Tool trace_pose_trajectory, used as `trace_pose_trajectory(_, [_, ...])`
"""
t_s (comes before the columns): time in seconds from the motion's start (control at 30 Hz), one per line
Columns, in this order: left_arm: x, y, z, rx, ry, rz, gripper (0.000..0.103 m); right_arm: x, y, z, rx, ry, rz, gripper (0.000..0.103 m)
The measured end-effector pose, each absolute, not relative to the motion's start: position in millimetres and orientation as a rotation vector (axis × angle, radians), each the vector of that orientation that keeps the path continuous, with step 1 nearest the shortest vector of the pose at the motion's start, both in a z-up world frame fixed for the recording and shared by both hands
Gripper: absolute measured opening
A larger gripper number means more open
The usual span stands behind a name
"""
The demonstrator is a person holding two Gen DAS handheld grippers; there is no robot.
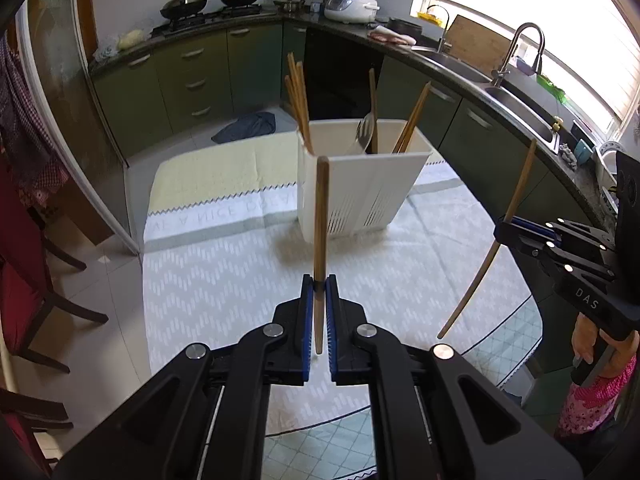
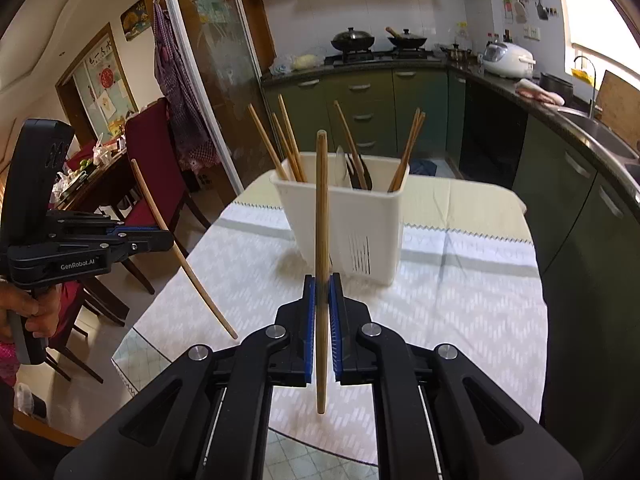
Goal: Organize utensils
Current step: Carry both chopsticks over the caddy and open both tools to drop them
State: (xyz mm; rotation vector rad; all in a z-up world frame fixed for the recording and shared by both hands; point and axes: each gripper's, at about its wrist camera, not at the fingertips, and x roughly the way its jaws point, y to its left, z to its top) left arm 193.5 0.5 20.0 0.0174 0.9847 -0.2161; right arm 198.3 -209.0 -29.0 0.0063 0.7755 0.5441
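Chopsticks are what both grippers carry, one apiece, raised above the table in front of the utensil holder. The left chopstick stands nearly upright with its long axis vertical, blunt end up and thin end down; the left gripper is closed on its lower part, blue pads pressed against both sides, and the tip pokes out just below the pads. The right chopstick is held the same way by the right gripper, its fingers clamped tight on the shaft, which runs almost vertically and hangs a longer stretch below the pads. Seen from the opposite camera, each stick looks bowed and slanted, top leaning toward the holder; that curve belongs to the fisheye lens near the edge of view.

Beyond them, the white utensil holder stands upright on the patterned tablecloth, its slotted walls facing the cameras. Several more chopsticks lean out of its left compartment, another pair leans right, and a metal spoon with a dark-handled utensil sits between them. The bottoms of all these are hidden inside the holder, and the inner dividers are hard to make out.

Part of a hand grips the left gripper's handle at the frame edge. Green cabinets, a stove with woks and a sink ring the table.
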Motion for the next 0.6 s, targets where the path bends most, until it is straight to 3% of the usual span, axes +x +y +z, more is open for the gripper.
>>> trace_pose_trajectory(0.3, [204.3, -10.3, 58.3, 0.005, 0.925, -0.253, 0.006, 208.3, -207.9, 10.1, 0.002, 0.699, 0.548, 0.008])
trace_pose_trajectory(0.6, [225.2, -28.0, 147.9, 0.023, 0.72, -0.27, 0.006, 235.3, -225.3, 84.1, 0.081, 0.528, 0.512, 0.008])
